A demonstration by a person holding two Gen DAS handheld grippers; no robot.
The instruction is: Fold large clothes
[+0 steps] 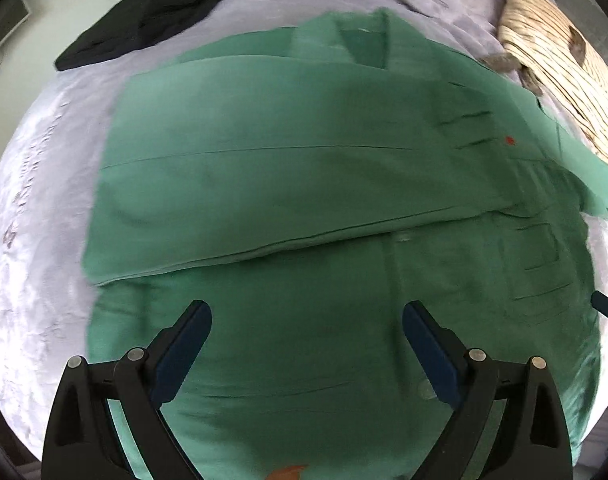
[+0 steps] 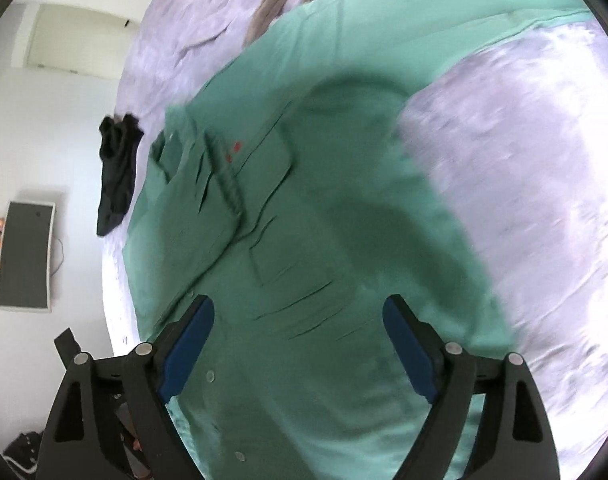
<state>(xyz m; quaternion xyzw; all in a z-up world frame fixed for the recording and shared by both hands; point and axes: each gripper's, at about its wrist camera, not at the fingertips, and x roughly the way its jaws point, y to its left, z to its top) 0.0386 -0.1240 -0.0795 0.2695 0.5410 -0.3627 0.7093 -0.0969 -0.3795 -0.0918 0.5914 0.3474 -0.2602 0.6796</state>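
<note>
A large green button shirt [image 1: 288, 184] lies spread on a pale lilac bed sheet [image 1: 36, 216], with one side panel folded over its middle. My left gripper [image 1: 307, 312] hovers open and empty just above the shirt's near part. In the right wrist view the same shirt [image 2: 323, 220] shows its collar, chest pockets and a small red mark, with one sleeve stretching to the upper right. My right gripper [image 2: 298, 308] is open and empty above the shirt's button placket.
A black garment [image 1: 152, 12] lies at the sheet's far left, also in the right wrist view [image 2: 118, 176]. A cream striped garment [image 1: 559, 68] lies at the far right. A grey-brown cloth [image 2: 280, 0] lies beyond the shirt. The bed edge and a white wall [image 2: 56, 128] are at left.
</note>
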